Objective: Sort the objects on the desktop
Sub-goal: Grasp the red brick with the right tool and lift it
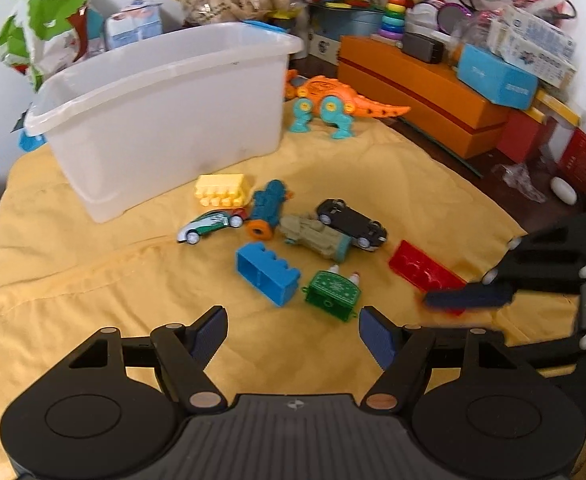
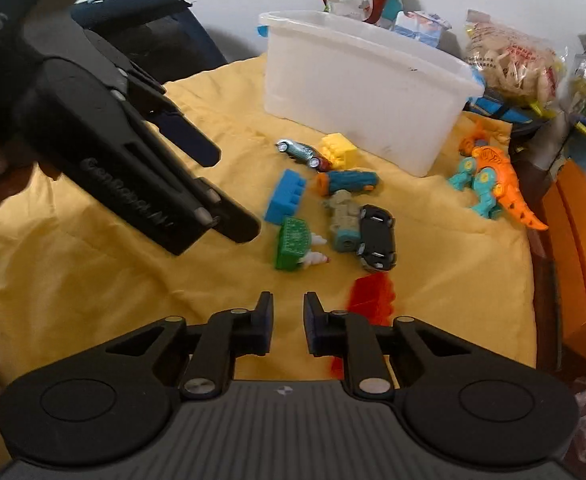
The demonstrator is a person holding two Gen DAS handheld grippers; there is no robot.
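**Desk:** Both claws, how do they stand?

**Operator:** From my console, the left claw [image 1: 293, 326] hangs released, fingers spread wide and holding nothing, above the yellow cloth [image 1: 93, 280]. My right claw [image 2: 288, 320] also grips nothing; its fingers stand only a narrow gap apart, with the red block [image 2: 373, 298] just beside the right-hand finger.

**Desk:** And the toys?

**Operator:** I take the white tub [image 1: 165, 112] as my mark. Directly in front of it lies a yellow block [image 1: 221, 190], with a green-and-white car [image 1: 211, 225] and a teal toy [image 1: 268, 210] close by. Further from the tub lie a blue block [image 1: 267, 274], a green toy [image 1: 333, 294], a grey-green toy [image 1: 319, 236] and a black car [image 1: 351, 223] touching it. Beside the tub's right end stands an orange dinosaur [image 1: 337, 100].
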